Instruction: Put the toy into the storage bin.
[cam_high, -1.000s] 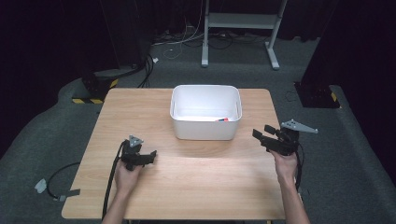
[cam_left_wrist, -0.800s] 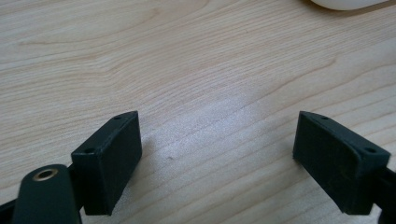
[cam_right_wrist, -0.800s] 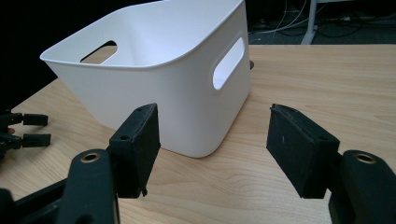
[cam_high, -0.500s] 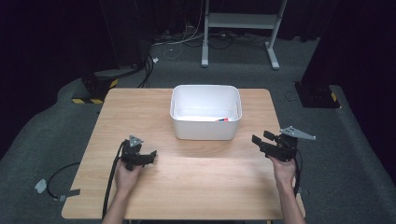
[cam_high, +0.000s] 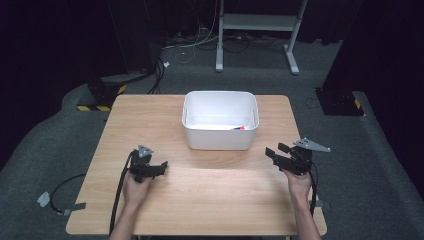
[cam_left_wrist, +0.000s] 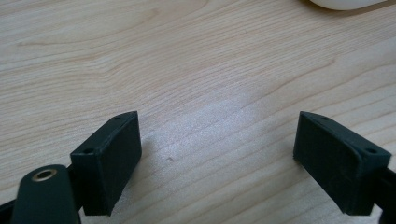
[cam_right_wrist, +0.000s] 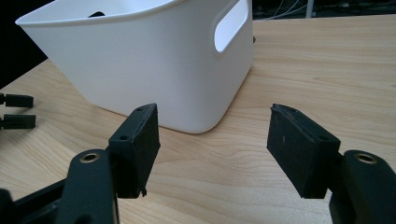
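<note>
A white plastic bin (cam_high: 220, 95) stands on the far middle of the wooden table (cam_high: 210, 200); a small red-tipped item (cam_high: 238, 128) lies inside at its right. My left gripper (cam_high: 161, 166) rests low at the near left, its jaws wide apart over bare wood (cam_left_wrist: 217, 154), so it is open and empty. My right gripper (cam_high: 272, 151) is held near the table's right edge, pointing left toward the bin (cam_right_wrist: 154, 60). Its jaws (cam_right_wrist: 212, 135) stand apart with nothing between them. The left gripper's jaw tips (cam_right_wrist: 16, 112) show far off at that view's left edge.
The bin has a handle cut-out (cam_right_wrist: 229, 28) in the wall facing the right gripper. Beyond the table are a grey floor, cables (cam_high: 195, 45) and a white stand's legs (cam_high: 255, 30). A loose cable (cam_high: 60, 200) lies on the floor at the left.
The right hand has sunk a little toward the table with its jaws unchanged. The left hand has kept still.
</note>
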